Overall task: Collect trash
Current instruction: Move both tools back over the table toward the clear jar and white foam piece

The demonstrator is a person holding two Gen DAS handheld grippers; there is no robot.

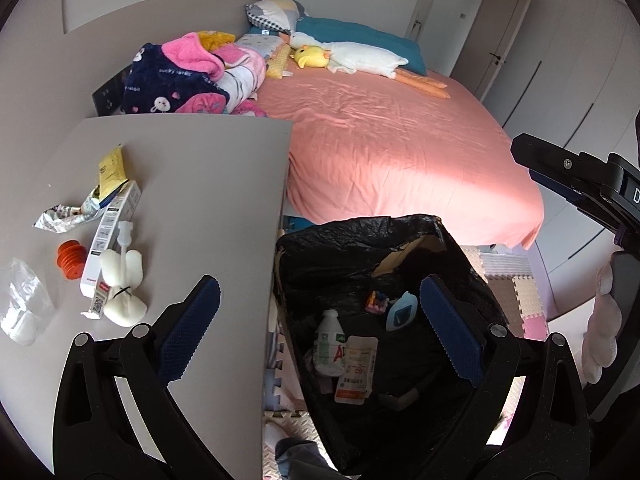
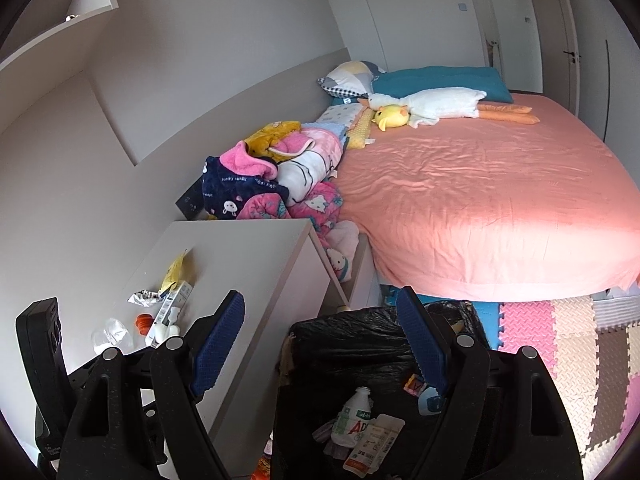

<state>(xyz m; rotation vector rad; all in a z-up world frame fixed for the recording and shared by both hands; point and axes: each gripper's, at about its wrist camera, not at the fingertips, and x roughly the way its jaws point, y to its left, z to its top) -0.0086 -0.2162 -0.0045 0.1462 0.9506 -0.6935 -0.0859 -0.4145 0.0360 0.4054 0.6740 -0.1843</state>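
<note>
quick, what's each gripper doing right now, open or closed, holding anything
Left gripper: open, nothing between its jaws.
Right gripper: open, nothing between its jaws.

The left tool [image 1: 320,320] tilts downward, its blue pads [image 1: 192,324] spread wide with nothing between them. The right tool [image 2: 320,344] tilts down too, gaping and empty.

We're in a home bedroom: a bed [image 2: 500,200] under a pink sheet, pillows [image 2: 436,80] at its head, a plush goose [image 2: 432,104], heaped children's blankets [image 2: 276,184], foam puzzle mats [image 2: 560,340] on the floor, wardrobe doors [image 1: 560,92] behind.
</note>
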